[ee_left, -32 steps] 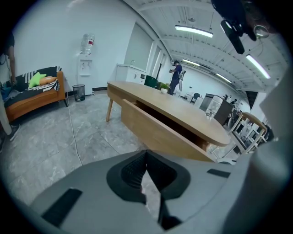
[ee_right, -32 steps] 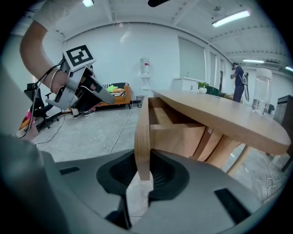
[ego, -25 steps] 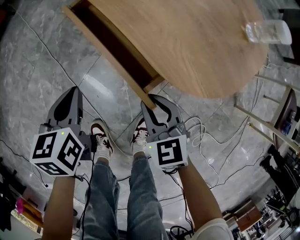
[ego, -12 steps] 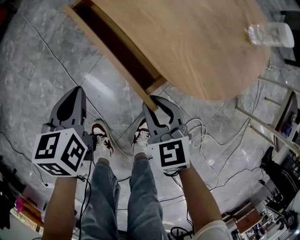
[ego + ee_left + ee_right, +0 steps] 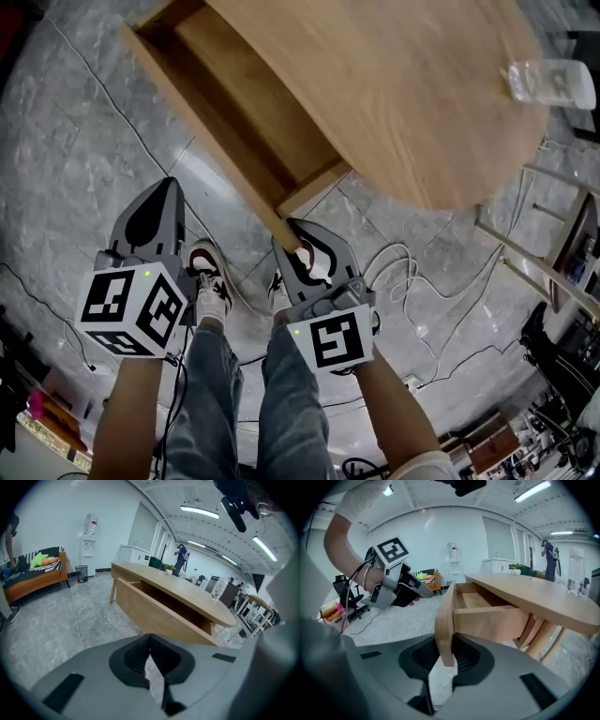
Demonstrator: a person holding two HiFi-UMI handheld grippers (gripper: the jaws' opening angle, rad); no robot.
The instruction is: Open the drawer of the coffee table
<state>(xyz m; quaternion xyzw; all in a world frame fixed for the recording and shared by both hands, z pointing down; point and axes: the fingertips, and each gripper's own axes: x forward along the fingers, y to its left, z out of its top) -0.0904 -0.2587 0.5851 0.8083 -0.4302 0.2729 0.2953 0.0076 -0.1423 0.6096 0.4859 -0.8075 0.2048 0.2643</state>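
Head view: drawer (image 5: 239,108) already well out from under the table (image 5: 403,84), right gripper (image 5: 298,239) pinching its front panel's end. Left gripper (image 5: 166,187) pressed together, empty. Little pulling left, I'd say.

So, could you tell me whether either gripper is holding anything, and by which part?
The right gripper clamps the drawer by the near end of its front panel; the left gripper holds nothing.

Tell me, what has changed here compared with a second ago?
The drawer has slid further out from under the coffee table, toward the person, drawn by the right gripper, which stays clamped on the end of its front panel. The left gripper stayed shut and empty beside it.
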